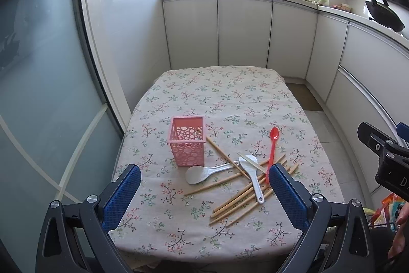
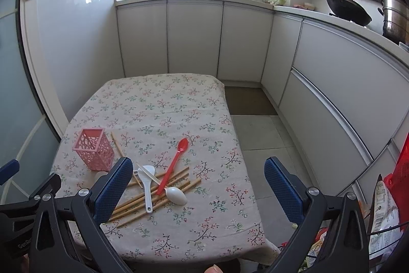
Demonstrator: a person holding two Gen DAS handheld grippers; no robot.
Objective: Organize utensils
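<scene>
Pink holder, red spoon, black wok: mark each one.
Pink holder (image 1: 188, 150), left wrist view, on its front wall.
Red spoon (image 2: 171, 166), right wrist view, mid-handle.
Black wok (image 2: 350, 10), right wrist view, on its bowl.

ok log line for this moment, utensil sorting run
stage: pre-grasp | left gripper: open, empty | right gripper: open, empty | pink holder: upright | chopsticks, red spoon, rice paddles: loose on tablecloth

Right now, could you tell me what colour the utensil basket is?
Pink, with round cut-out holes; the utensil basket shows best in the left wrist view.
</scene>
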